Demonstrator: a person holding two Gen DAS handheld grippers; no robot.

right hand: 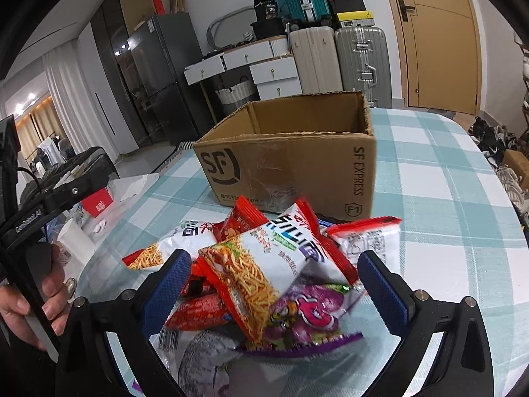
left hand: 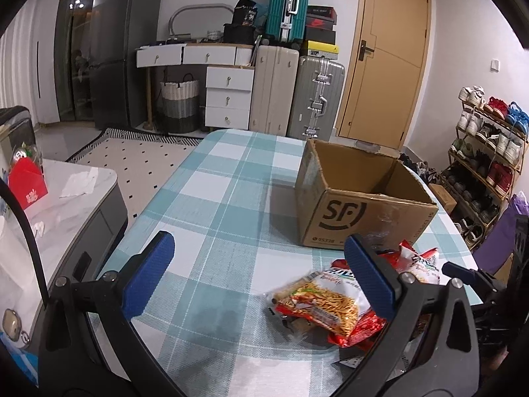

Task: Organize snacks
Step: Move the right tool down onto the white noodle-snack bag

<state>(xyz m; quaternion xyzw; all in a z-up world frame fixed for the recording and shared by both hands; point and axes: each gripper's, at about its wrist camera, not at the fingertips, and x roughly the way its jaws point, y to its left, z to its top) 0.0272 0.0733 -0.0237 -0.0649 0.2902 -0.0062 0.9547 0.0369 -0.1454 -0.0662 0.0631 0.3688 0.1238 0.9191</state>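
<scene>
Several snack packets (right hand: 264, 264) lie heaped on the checked table (right hand: 446, 231), just in front of the open cardboard box (right hand: 287, 162), which looks empty from my left wrist view. I judge I am at the very start: nothing seems packed yet, and the first pick is in hand. My right gripper (right hand: 274, 284) hangs spread wide over the heap, its blue pads either side of a noodle packet (right hand: 251, 274) and a purple packet (right hand: 307, 314) but gripping nothing. My left gripper (left hand: 258, 274) is likewise released, hovering above bare cloth with the heap's edge near its right finger. Next I would lower the right gripper onto the topmost noodle packet, pinch its crinkly body rather than a slippery corner, and carry it over the box's near wall.
</scene>
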